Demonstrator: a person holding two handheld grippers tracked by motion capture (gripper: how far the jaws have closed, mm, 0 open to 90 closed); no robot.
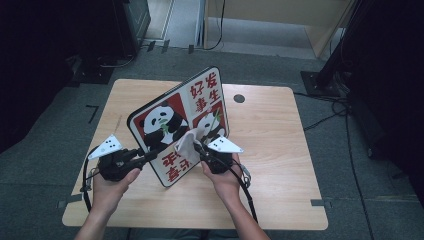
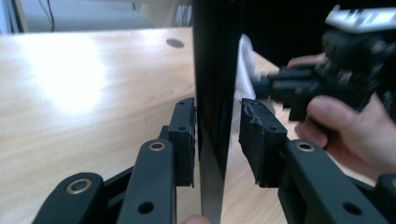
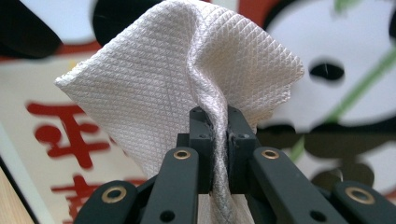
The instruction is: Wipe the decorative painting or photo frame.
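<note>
One table [image 1: 280,150] bears one panda board [image 1: 175,120] standing tilted on edge, red Chinese characters on its face. The left gripper [image 2: 217,135] straddles the board's edge, jaws apart, one pad touching. The right gripper [image 3: 217,135] is clamped on one white cloth [image 3: 177,79] against the board's face.

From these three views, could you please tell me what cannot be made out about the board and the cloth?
- Board: its back face is turned away in the high view; the left gripper view gives its dark edge alone.
- Board's lower edge: covered by the left gripper and right gripper, so its contact with the table is unclear.
- Cloth: its tail runs off the bottom of the right gripper view.
- Print behind the cloth: blurred.
</note>
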